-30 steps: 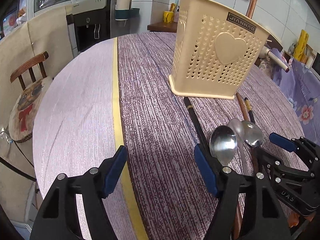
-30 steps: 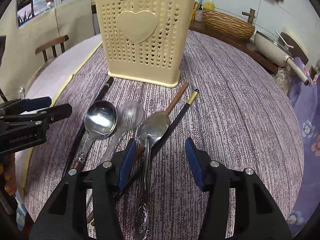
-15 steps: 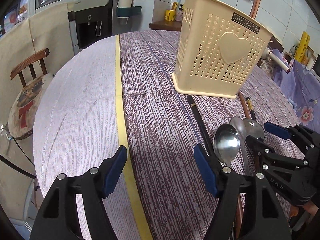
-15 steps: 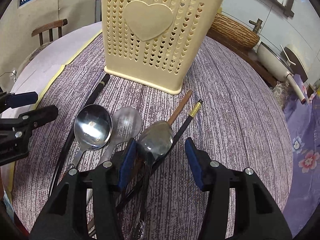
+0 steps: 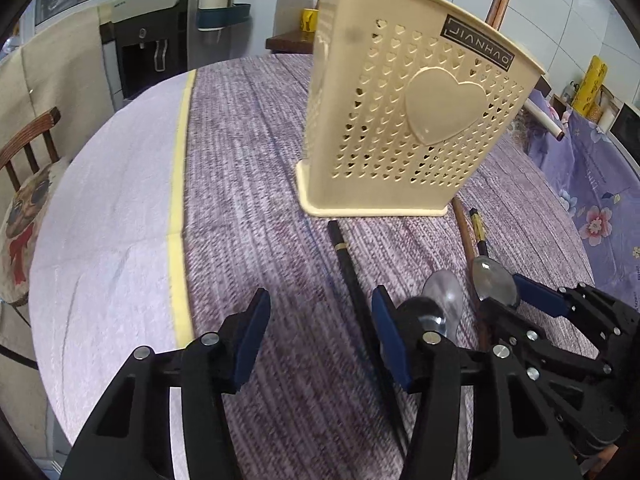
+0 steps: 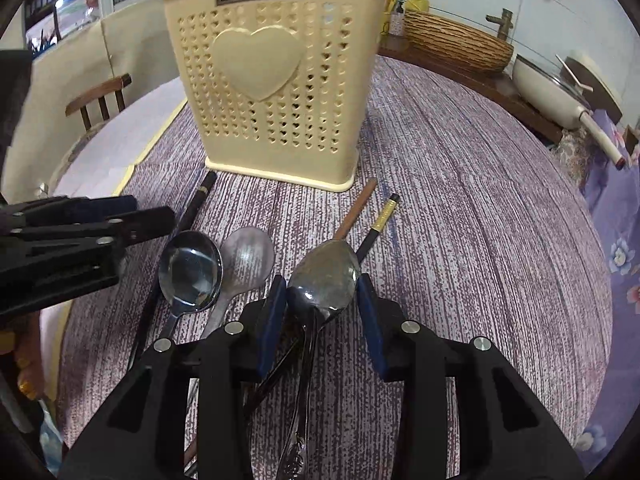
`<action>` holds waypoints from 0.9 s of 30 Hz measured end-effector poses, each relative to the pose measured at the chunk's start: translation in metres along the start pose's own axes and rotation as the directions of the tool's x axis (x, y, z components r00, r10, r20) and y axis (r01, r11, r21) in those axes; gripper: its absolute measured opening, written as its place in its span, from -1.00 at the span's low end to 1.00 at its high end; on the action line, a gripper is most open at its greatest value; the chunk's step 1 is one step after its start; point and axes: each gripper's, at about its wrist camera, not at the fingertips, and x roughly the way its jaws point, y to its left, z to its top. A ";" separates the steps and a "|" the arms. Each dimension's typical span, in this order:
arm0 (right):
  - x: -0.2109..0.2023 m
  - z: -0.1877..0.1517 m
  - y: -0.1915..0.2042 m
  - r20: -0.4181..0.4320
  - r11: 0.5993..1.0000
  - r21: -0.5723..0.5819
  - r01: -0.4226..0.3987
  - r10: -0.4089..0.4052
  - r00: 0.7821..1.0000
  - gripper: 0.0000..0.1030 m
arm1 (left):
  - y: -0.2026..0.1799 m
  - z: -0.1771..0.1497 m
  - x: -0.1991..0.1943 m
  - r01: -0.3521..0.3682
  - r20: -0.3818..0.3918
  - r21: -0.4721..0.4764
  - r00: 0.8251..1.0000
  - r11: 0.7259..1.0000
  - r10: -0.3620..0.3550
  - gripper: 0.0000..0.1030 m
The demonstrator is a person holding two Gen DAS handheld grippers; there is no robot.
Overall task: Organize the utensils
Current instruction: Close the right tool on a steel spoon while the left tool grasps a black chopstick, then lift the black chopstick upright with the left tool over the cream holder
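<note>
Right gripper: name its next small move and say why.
Probably close the right gripper on the pointed spoon. Its bowl sits between the open blue pads, not yet clamped, and the cream basket stands just ahead to receive it.

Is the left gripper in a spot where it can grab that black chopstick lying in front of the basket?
Probably yes. The left gripper is open, and the black chopstick lies bare on the tablecloth just inside its right jaw. Only the round spoon sits close beside it.
</note>
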 end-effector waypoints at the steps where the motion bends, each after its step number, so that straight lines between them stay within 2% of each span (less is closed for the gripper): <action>1: -0.001 0.000 -0.002 0.006 1.000 0.012 -0.009 0.009 1.000 -0.27 | -0.001 0.003 0.004 0.006 -0.011 -0.004 1.000 1.000 -0.006 -0.03; 5: -0.009 0.000 -0.013 0.039 0.996 0.076 -0.049 0.046 0.998 -0.27 | -0.007 0.010 0.014 0.004 -0.032 0.005 0.999 1.000 -0.004 -0.13; 11: -0.016 0.000 -0.023 0.072 0.988 0.134 -0.077 0.068 0.995 -0.27 | -0.020 0.020 0.023 -0.019 -0.051 0.048 0.998 0.999 0.022 -0.43; 13: -0.018 -0.001 -0.025 0.078 0.987 0.140 -0.077 0.067 0.995 -0.27 | -0.022 0.021 0.025 -0.022 -0.057 0.053 0.998 0.998 0.025 -0.47; 17: -0.021 -0.002 -0.027 0.093 0.985 0.151 -0.082 0.068 0.993 -0.27 | -0.026 0.020 0.027 -0.048 -0.053 0.072 0.997 0.996 0.052 -0.78; 27: -0.034 -0.006 -0.032 0.168 0.979 0.163 -0.120 0.093 0.981 -0.28 | -0.013 0.017 0.018 -0.012 -0.026 0.010 1.000 1.000 0.013 -0.82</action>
